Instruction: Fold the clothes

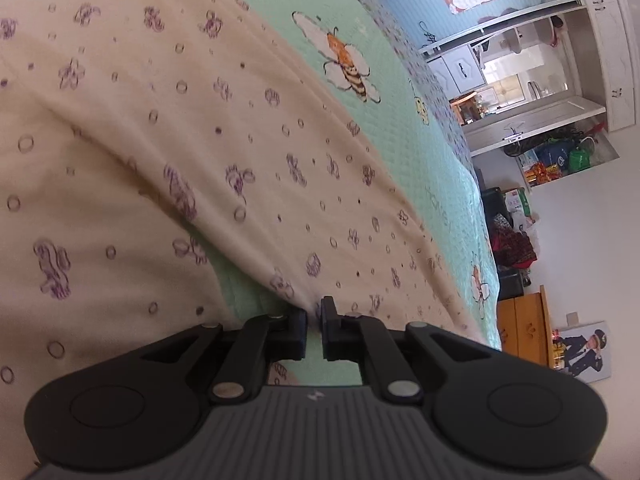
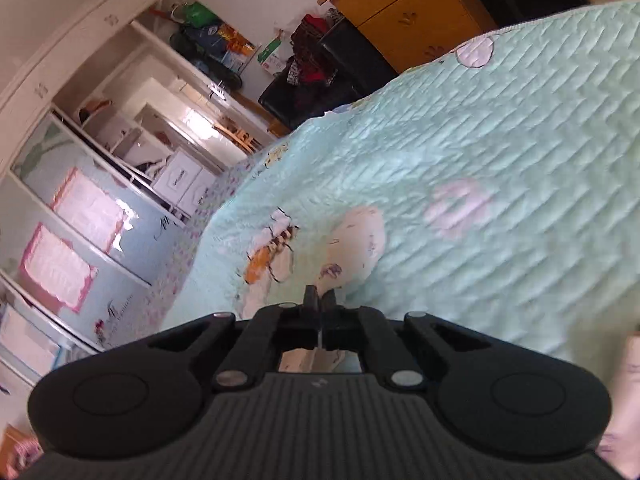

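Garment [image 1: 168, 128] spread on the quilt [image 1: 408, 92], its edge between the left tongs [image 1: 314, 314], wardrobe [image 1: 592, 40] beyond the bed

garment [image 1: 120, 140] cut off at left edge, bedspread [image 2: 480, 152] motion-blurred, shelf contents indistinct

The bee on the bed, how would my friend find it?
Look at the mint green quilt covering the bed. Just past the edge of the cream cloth with purple flowers sits the bee. It is orange with black stripes and big white wings, far larger than the little flowers nearby.
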Demonstrator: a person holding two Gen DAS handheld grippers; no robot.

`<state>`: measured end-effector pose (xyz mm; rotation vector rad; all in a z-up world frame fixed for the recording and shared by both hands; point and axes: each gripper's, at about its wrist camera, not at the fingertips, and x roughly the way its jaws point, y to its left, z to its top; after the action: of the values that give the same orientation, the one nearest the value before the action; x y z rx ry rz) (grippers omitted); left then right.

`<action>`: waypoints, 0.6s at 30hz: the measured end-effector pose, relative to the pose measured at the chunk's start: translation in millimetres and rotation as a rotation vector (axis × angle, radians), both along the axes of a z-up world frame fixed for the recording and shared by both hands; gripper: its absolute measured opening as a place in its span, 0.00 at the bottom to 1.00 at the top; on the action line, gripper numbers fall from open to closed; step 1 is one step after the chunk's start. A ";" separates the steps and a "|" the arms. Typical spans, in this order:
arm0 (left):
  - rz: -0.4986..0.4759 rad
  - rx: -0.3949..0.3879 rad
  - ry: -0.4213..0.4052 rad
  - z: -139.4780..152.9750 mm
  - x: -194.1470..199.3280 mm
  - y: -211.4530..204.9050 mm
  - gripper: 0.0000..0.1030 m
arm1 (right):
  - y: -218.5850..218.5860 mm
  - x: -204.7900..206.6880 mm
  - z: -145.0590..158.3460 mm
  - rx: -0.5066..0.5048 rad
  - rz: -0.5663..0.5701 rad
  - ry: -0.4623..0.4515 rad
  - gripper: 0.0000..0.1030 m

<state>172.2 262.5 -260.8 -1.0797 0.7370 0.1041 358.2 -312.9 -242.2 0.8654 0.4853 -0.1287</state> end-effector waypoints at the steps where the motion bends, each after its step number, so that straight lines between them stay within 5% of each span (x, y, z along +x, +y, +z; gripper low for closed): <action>1: 0.001 -0.007 0.001 -0.3 -1.8 0.1 0.04 | -6.2 3.2 -9.6 0.011 0.022 0.069 0.12; 2: 0.002 -0.013 0.002 -0.5 -3.6 0.1 0.04 | -14.2 5.0 -19.2 0.034 0.023 0.129 0.12; 5: -0.007 -0.011 -0.002 4.7 -6.6 -0.4 0.04 | -40.4 -8.4 -35.5 0.168 -0.021 0.104 0.13; 8: -0.026 -0.005 -0.008 9.5 -5.4 -2.3 0.04 | -50.8 -0.2 -34.2 0.185 -0.034 0.095 0.21; 13: -0.039 0.006 0.005 7.9 0.0 -4.7 0.07 | -67.8 25.6 -40.8 0.240 -0.019 0.079 0.21; 16: -0.032 -0.017 0.032 2.4 -0.4 -3.8 0.07 | -74.9 33.3 -37.5 0.209 -0.013 0.072 0.03; 18: -0.036 -0.024 0.034 2.0 -1.5 -3.1 0.07 | -81.2 17.3 -27.1 0.158 -0.045 0.030 0.02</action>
<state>170.7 259.3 -258.8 -1.0890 0.7900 0.0833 375.4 -394.1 -269.3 1.0307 0.5089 -0.1458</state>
